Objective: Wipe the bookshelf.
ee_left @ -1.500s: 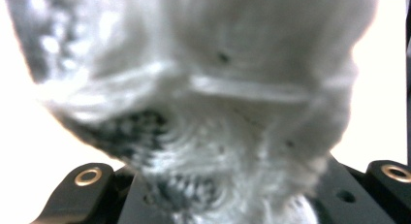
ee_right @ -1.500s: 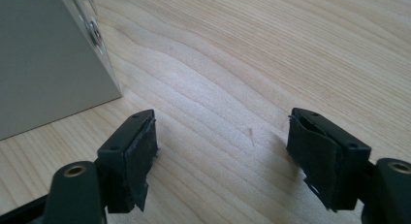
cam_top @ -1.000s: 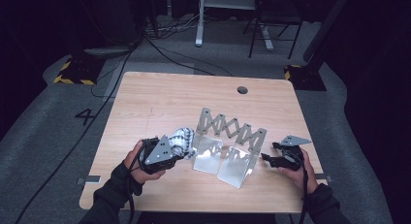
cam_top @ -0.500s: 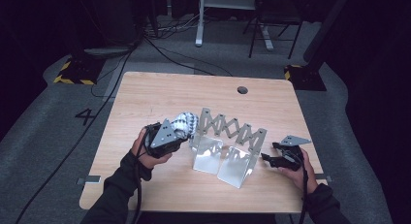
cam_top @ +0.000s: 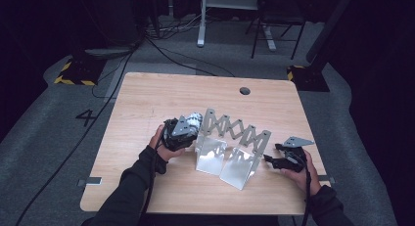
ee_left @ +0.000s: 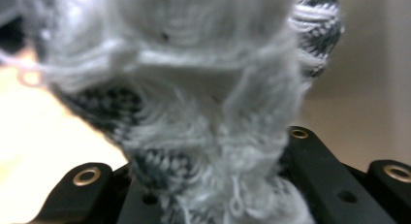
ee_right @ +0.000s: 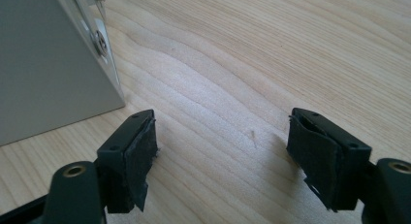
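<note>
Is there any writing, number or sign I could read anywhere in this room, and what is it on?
"4": a large dark numeral on the grey floor left of the wooden table.
Yellow-and-black hazard stripes, a sign without words, on the dark base at the far left, and on another base at the far right.
No lettering can be made out on the metal rack, on the knitted sock, or on either gripper.
</note>
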Demonstrator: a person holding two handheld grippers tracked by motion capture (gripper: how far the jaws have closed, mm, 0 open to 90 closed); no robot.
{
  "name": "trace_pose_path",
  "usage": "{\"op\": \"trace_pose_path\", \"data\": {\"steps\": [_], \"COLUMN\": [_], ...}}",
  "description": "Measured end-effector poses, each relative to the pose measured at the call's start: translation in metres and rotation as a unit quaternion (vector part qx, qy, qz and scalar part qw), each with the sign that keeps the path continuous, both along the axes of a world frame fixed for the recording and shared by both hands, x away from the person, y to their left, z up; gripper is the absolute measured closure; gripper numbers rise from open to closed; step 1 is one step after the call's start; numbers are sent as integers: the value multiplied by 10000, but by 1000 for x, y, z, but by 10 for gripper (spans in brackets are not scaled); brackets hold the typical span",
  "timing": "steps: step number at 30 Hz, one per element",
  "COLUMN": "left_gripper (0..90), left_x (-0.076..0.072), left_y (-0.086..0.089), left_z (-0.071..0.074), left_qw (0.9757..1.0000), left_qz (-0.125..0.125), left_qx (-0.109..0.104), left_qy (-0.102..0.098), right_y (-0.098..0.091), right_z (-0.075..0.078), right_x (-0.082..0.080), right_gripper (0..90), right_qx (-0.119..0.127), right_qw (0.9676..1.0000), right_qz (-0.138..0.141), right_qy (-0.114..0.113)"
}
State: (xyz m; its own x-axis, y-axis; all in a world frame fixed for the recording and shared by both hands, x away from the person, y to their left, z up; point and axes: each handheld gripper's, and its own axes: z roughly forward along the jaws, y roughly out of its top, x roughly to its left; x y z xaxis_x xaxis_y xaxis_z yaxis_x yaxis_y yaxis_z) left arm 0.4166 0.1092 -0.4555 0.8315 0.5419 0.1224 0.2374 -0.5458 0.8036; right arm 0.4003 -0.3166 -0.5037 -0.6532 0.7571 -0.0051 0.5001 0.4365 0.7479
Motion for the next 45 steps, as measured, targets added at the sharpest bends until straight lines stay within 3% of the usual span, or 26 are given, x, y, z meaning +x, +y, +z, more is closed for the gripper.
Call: {"op": "trace_pose_path", "data": {"steps": [2,4,5,7,9,11,17,22,26,30,35,41,45], "left_gripper": [729,729,730,730,729,730,727,709,703,704,705,701,697], "left_x": [2,1,1,-2,-12,-18,-60,-83,-82,-75,-66,-45,-28], "left_y": [-3,-5,-5,-4,-2,-1,15,24,28,30,27,20,13], "left_z": [-12,-24,-24,-33,-36,-35,-30,-18,-1,14,27,35,34], "left_qw": [9998,9987,9987,9970,9953,9949,9912,9930,9967,9984,9984,9978,9979], "left_qz": [-4,-64,-64,-168,-344,-402,-837,-857,-685,-520,-323,-173,-40], "left_qx": [81,305,305,381,635,625,675,640,396,178,50,-58,-140], "left_qy": [208,400,400,648,640,685,769,503,158,-125,-458,-641,-634], "right_y": [0,0,0,0,0,0,0,0,1,1,1,1,1], "right_z": [0,0,0,0,0,0,0,0,0,0,0,0,0], "right_x": [0,0,0,0,0,0,-1,0,0,0,0,1,1], "right_gripper": [267,267,267,267,267,267,267,265,263,262,262,260,260], "right_qx": [0,-1,-1,-2,3,-3,1,4,0,4,4,3,2], "right_qw": [10000,10000,10000,10000,10000,10000,10000,10000,10000,10000,10000,10000,10000], "right_qz": [0,0,0,0,9,14,12,8,16,23,23,27,24], "right_qy": [0,-1,-1,-3,1,-3,1,6,11,9,8,11,8]}}
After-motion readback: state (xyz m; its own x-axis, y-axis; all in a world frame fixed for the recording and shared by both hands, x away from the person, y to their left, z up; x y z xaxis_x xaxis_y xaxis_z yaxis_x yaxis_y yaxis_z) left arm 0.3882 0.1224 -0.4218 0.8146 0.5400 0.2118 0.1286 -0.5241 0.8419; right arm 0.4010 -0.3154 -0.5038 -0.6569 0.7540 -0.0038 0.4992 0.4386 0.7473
